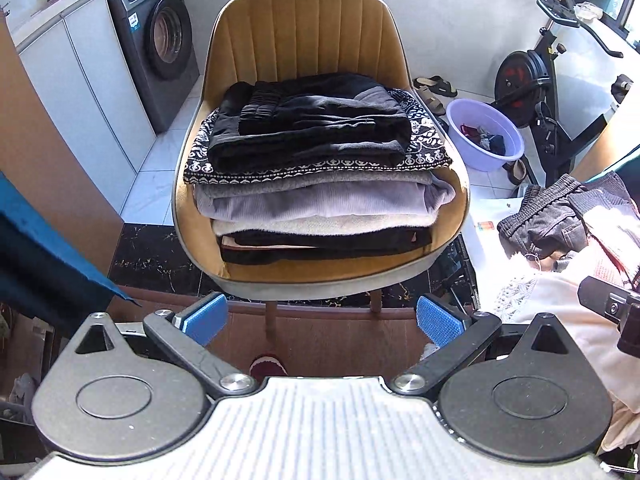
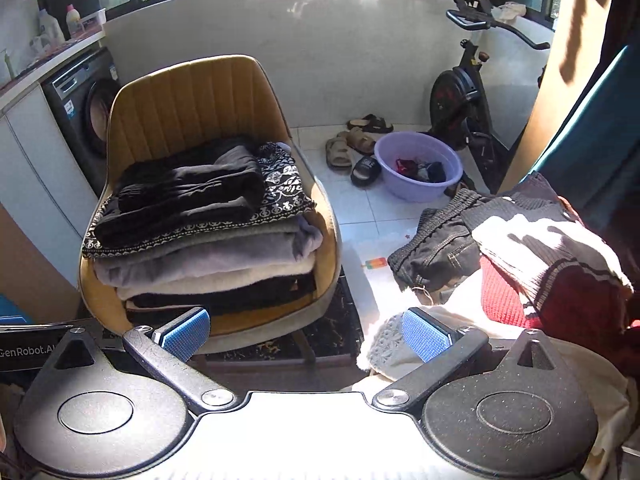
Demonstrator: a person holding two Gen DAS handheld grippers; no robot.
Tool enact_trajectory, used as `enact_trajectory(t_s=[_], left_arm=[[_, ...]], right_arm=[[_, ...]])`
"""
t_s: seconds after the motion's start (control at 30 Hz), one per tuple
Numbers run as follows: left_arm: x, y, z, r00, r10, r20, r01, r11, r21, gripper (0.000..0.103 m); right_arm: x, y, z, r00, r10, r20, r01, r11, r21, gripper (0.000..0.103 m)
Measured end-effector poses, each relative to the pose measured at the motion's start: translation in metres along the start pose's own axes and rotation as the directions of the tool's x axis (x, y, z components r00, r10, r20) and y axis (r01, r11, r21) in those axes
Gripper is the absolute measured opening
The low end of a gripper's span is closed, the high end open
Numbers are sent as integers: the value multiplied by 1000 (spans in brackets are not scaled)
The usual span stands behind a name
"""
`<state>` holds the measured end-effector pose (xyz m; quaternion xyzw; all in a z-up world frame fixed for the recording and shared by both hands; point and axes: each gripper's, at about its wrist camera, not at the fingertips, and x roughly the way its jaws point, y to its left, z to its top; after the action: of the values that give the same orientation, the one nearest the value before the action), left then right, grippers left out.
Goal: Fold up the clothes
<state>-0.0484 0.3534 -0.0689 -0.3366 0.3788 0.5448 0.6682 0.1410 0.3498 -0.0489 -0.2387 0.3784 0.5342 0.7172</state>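
Laundry's mostly sorted: a neat stack of folded clothes (image 1: 316, 168) fills the seat of the mustard velvet chair (image 1: 304, 32), black trousers on top. Left gripper (image 1: 322, 322) and right gripper (image 2: 306, 334) both hang released, holding nothing. Rumpled unfolded heap of knitwear (image 2: 532, 256) sits right of the chair.

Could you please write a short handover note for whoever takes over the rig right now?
Left gripper: open, holding nothing, facing the chair.
Right gripper: open, holding nothing.
Done: a stack of folded clothes sits on the mustard chair, black garment on top.
Left: an unfolded pile to the right, with dark trousers, a red and cream knit sweater and a cream garment.
Suggested next: probably pick one item from that pile.
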Motion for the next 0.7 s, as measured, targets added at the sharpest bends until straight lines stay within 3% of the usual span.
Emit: enact_trajectory(t_s=[0.23,0.7], left_arm=[[-21,1,-23,1000,19,19,-19,1000,-1,103],[-30,13,-33,1000,-3,0,3,999,40,103]], right_arm=[[-17,-4,-18,1000,-14,-23,14,1000,8,102],[-37,11,-37,999,-34,-19,35,998,45,102]])
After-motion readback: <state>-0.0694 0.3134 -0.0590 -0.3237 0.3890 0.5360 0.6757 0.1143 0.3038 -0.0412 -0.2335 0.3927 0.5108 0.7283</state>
